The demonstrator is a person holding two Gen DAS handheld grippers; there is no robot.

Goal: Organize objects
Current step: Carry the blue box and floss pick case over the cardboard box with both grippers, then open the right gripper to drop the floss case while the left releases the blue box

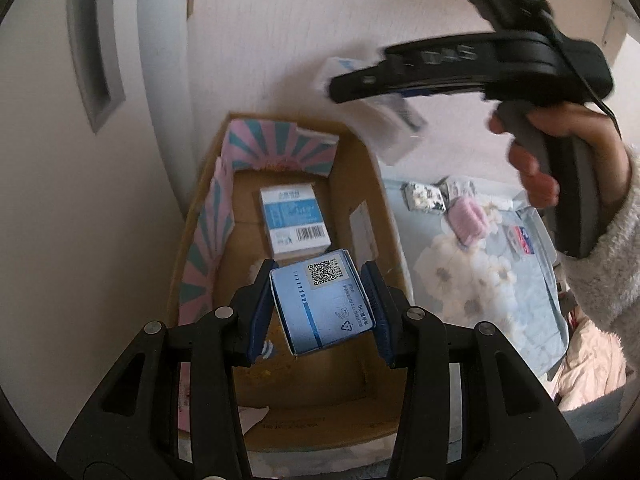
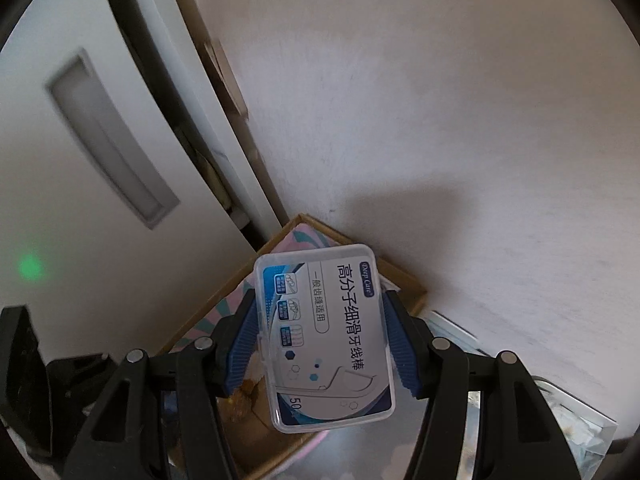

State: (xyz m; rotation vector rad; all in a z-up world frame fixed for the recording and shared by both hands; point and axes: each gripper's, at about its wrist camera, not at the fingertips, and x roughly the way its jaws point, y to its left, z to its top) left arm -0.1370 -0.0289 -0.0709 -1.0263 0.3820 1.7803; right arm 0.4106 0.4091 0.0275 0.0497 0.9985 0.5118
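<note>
My left gripper (image 1: pixel 318 280) is shut on a small blue box with a QR code (image 1: pixel 320 304) and holds it over an open cardboard box (image 1: pixel 384 216) lined with pink and teal paper. A white and blue box (image 1: pixel 294 220) lies on the cardboard box's floor. My right gripper (image 2: pixel 320 320) is shut on a clear plastic dental floss case (image 2: pixel 324 340), held above the same cardboard box (image 2: pixel 404 276). In the left wrist view the right gripper (image 1: pixel 360 84) hovers high at the upper right with the blurred case (image 1: pixel 384 128).
A white wall (image 1: pixel 280 40) stands behind the cardboard box and a white door (image 1: pixel 60 200) on its left. Right of the box lies a floral cloth (image 1: pixel 480 280) with small packets (image 1: pixel 424 196), a pink item (image 1: pixel 472 216) and a card (image 1: pixel 520 240).
</note>
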